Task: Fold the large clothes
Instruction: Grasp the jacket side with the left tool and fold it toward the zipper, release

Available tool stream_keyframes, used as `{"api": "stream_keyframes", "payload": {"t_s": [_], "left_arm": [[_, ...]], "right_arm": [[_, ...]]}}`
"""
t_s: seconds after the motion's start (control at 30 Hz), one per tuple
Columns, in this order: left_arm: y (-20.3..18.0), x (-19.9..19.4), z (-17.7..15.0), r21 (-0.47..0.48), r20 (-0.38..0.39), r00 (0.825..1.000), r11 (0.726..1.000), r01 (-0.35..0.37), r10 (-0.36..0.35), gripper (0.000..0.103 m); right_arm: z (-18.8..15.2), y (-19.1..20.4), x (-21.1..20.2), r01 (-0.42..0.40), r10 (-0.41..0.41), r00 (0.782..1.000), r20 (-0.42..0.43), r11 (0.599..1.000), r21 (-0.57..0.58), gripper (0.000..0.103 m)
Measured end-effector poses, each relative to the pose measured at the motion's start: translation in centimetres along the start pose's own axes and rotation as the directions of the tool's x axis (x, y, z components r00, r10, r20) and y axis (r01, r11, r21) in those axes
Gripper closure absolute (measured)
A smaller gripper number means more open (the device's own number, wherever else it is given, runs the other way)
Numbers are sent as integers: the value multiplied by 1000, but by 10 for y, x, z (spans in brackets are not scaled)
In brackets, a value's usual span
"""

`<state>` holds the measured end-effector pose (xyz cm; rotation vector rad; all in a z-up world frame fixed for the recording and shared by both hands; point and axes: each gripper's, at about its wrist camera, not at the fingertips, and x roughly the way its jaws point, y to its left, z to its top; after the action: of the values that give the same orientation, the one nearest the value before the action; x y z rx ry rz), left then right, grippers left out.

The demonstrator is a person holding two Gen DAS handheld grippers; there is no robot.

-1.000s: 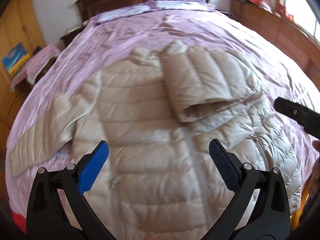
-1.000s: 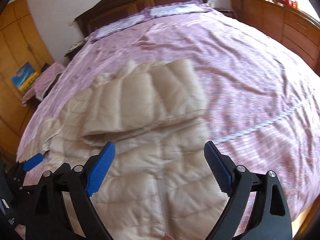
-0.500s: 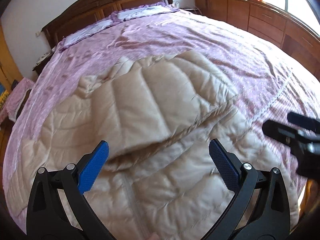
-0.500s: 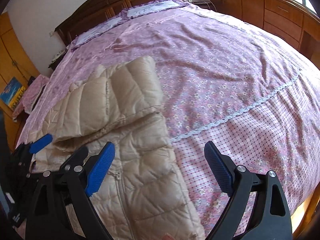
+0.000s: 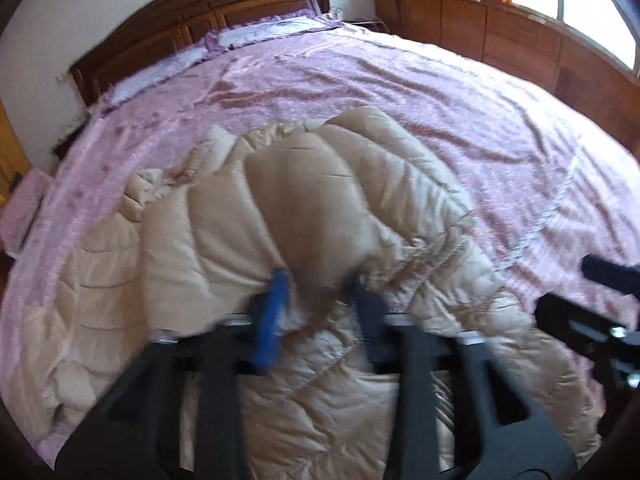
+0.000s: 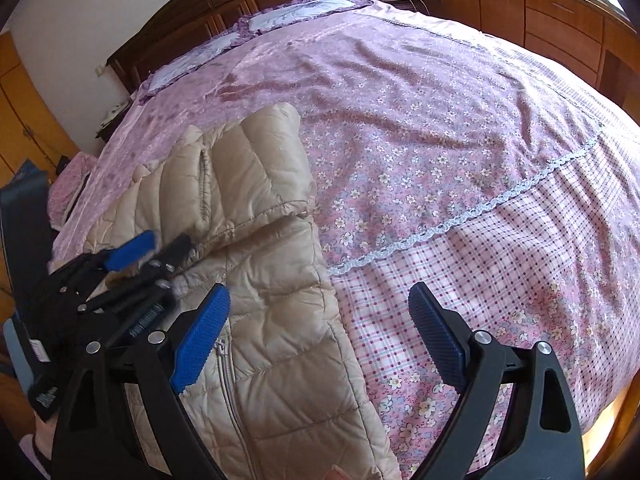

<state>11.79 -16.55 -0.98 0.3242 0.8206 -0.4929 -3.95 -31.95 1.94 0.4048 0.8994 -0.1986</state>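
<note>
A beige quilted down jacket (image 5: 208,240) lies front up on the pink bedspread (image 5: 440,120), one sleeve folded across its chest. My left gripper (image 5: 320,292) is blurred, its blue pads closed on the cuff end of the folded sleeve (image 5: 320,216). The right wrist view shows the same gripper (image 6: 160,250) pinching the sleeve (image 6: 248,168) at the left. My right gripper (image 6: 320,340) is open and empty, low over the jacket's right edge (image 6: 280,360) and the checked part of the bedspread (image 6: 500,280).
A dark wooden headboard (image 5: 200,12) with pillows (image 5: 256,34) is at the far end. Wooden drawers (image 6: 540,12) line the right wall under a window. A wardrobe (image 6: 20,120) and a pink-covered stand (image 6: 70,188) are at the left.
My left gripper has moved forward to the folded sleeve's cuff and shut on it. My right gripper has swung right to the jacket's edge and stays open.
</note>
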Motion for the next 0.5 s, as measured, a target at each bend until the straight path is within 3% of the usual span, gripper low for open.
{"api": "stream_keyframes", "payload": {"t_s": [0.23,0.5], "left_arm": [[33,-30,2,-98,72,997,995,33,-26,97],[99,-58,-1,-247,118,991,968,-38,69,99]], "right_arm": [[-3,11,2,1,-1,1000,5,1000,-23,15],[-6,23,3,-2,3,1000,8,998,-56,15]]}}
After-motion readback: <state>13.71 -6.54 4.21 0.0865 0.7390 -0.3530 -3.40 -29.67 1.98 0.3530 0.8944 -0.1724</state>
